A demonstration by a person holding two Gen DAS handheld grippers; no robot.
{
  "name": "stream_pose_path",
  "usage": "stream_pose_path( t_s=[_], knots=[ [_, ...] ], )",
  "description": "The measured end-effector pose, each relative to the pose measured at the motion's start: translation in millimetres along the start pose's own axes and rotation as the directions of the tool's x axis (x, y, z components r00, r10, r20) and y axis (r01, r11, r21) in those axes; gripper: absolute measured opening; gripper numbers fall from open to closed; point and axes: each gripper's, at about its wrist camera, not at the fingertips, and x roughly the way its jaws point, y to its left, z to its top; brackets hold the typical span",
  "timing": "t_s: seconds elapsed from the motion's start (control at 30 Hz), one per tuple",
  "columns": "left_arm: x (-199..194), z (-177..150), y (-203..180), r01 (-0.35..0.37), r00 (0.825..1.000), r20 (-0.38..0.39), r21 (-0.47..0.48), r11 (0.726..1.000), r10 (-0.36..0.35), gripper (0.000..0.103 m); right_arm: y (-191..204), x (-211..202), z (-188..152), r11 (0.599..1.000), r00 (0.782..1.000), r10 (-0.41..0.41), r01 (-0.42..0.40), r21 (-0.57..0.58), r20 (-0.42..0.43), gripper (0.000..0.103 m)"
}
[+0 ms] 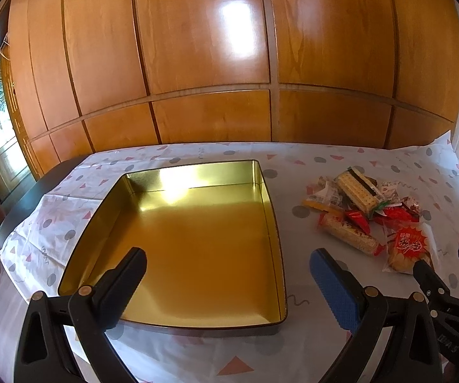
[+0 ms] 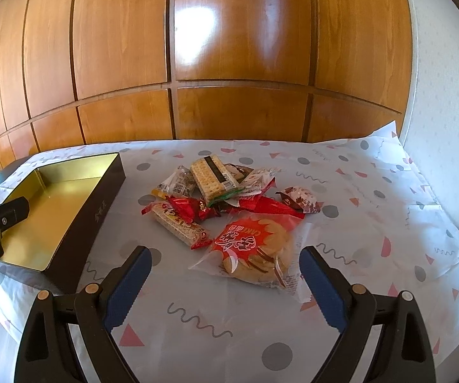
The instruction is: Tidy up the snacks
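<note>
- Wood-panelled wall (image 2: 229, 48) rises behind a desk (image 2: 373, 210) covered by a white cloth printed with grey dots, pink triangles and squiggles
- Right claw (image 2: 226, 284) hangs spread wide and empty, its blue pads either side of the near edge of a round cake packet (image 2: 255, 255) with a red label, touching nothing
- Just beyond lies the snack pile (image 2: 219, 188): a long wafer packet (image 2: 181, 226), red wrappers, a tall cracker pack (image 2: 211, 178) with a dark band, and a brown-and-white sweet (image 2: 299, 198) to the right
- Left claw (image 1: 229, 284) is also spread and empty, over the near part of the gold tin (image 1: 194, 233)
- Tin sits open and empty, dark outside, left of the pile and apart from it
</note>
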Motion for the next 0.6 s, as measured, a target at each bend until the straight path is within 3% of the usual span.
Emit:
stream_pose_path(
  t_s=[0.37,0.6],
  knots=[
    [3.0,2.5,-13.8,0.027,1.0,-0.012,0.037,0.999,-0.027,0.103,-10.8,4.7,1.1,1.0,1.0,-0.008,0.008,0.025,-0.01,0.095],
    [7.2,7.7,-23.2,0.12,0.992,-0.042,0.054,0.991,-0.118,0.103,-32.5,13.0,-0.3,0.998,0.998,-0.032,0.034,0.052,-0.045,0.095]
  ],
)
